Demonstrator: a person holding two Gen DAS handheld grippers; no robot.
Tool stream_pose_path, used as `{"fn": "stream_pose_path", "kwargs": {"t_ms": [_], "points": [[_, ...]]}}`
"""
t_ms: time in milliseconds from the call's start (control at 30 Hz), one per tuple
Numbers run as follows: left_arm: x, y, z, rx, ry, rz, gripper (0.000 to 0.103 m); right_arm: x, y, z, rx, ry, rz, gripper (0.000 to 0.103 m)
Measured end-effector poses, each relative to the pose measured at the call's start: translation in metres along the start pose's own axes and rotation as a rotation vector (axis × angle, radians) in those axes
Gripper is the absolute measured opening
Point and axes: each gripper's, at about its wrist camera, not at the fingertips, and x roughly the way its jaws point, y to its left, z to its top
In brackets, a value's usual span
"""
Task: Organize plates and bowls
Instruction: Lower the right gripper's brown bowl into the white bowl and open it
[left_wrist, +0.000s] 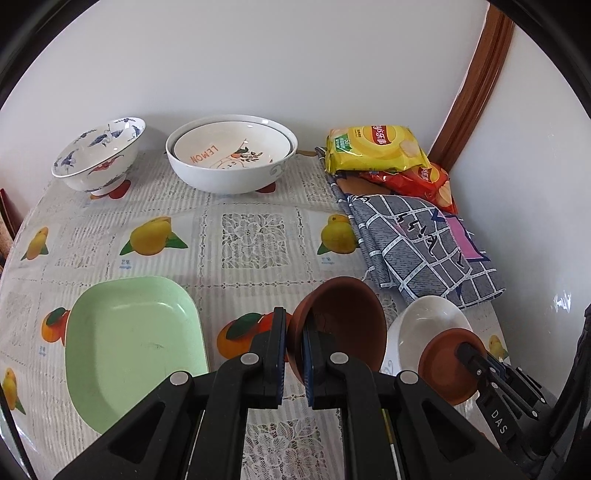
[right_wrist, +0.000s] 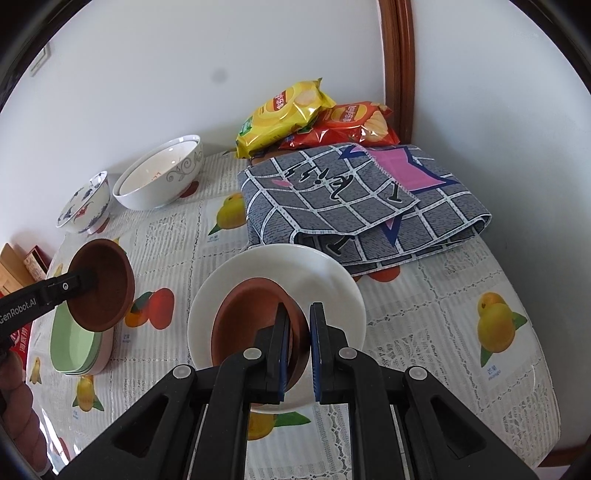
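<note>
My left gripper (left_wrist: 293, 332) is shut on the rim of a brown clay bowl (left_wrist: 343, 317), which is tilted on edge just right of a pale green rectangular dish (left_wrist: 129, 347). The right wrist view shows this brown bowl (right_wrist: 107, 288) hanging above the green dish (right_wrist: 74, 347), held by the left gripper (right_wrist: 86, 282). My right gripper (right_wrist: 298, 332) is shut on the rim of a smaller brown clay dish (right_wrist: 251, 321), held over a white bowl (right_wrist: 280, 266). In the left wrist view that small dish (left_wrist: 443, 369) and the white bowl (left_wrist: 428, 325) sit at lower right.
A blue-patterned bowl (left_wrist: 99, 155) and a large white bowl (left_wrist: 229, 173) with a "LEMON" plate (left_wrist: 236, 147) inside stand at the back by the wall. A folded grey checked cloth (right_wrist: 351, 199) and two crisp bags (right_wrist: 284, 110) fill the far right corner. A fruit-print tablecloth (left_wrist: 255, 236) covers the table.
</note>
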Motion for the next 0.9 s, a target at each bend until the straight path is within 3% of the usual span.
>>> {"fn": "stream_pose_path", "kwargs": {"t_ms": [900], "points": [[0.016,0.042,0.012,-0.067,0.014,0.041,0.008,0.044,0.003,0.008,-0.007,0.083,-0.012,0.011]]}}
